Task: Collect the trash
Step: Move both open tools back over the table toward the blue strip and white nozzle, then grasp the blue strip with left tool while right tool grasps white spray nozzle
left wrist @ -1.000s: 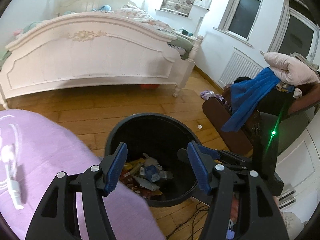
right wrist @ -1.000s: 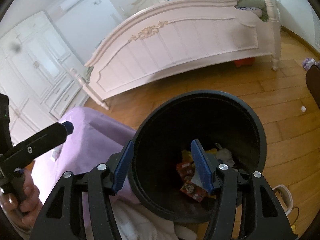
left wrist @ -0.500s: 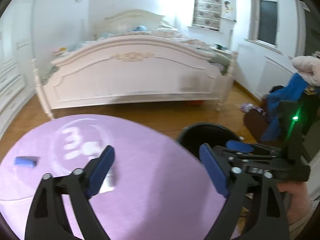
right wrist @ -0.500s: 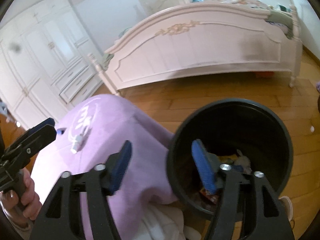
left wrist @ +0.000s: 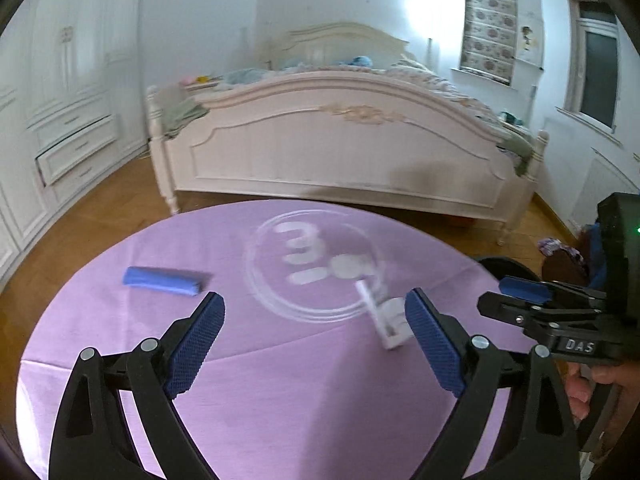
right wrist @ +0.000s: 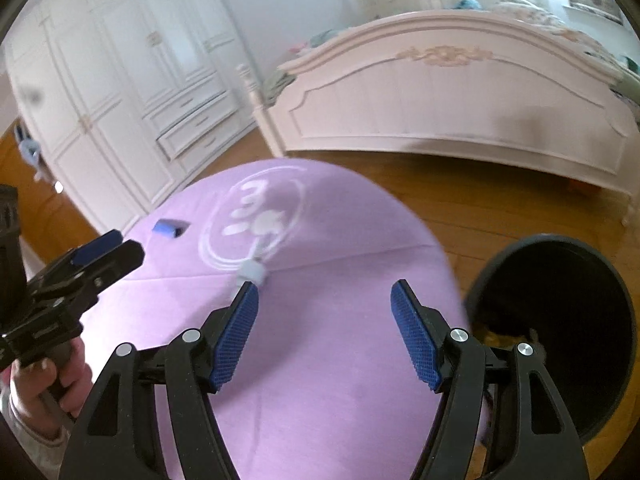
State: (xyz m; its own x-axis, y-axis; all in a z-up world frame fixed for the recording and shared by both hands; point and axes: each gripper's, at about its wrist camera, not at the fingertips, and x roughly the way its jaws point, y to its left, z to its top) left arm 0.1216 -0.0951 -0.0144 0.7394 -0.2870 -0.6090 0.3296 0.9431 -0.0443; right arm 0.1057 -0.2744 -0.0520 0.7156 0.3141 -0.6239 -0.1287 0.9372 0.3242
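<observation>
Left wrist view: the left gripper [left wrist: 310, 342] hangs over the round purple tablecloth [left wrist: 280, 400], jaws released and wide with nothing between them, having just opened. A blue wrapper [left wrist: 162, 281] lies on the cloth at about 10 o'clock from the pads; a small white piece of trash [left wrist: 386, 320] lies at about 1 o'clock, just beside the right-hand pad [left wrist: 434, 344]. The right gripper [left wrist: 532, 300] enters at 3 o'clock, gripped by a hand [left wrist: 588, 388]. Only a sliver of the black bin [left wrist: 500, 265] shows past the cloth's edge

Right wrist view: the bin [right wrist: 560, 320] appears almost whole at 3 o'clock, beside the table on the wood floor [right wrist: 500, 208], with scraps in its bottom — a detail the other view lacks. The right gripper [right wrist: 324, 336] is tilted downward over the cloth [right wrist: 320, 360], jaws apart and empty, lately widened. The white piece [right wrist: 251, 270] sits just beyond the tip of its left pad [right wrist: 236, 332]; contact cannot be told. The blue wrapper [right wrist: 166, 227] lies farther off at 11 o'clock. The left gripper [right wrist: 100, 258] enters at 9 o'clock, held by a hand [right wrist: 44, 384] — a white bed [right wrist: 440, 100] stands behind
</observation>
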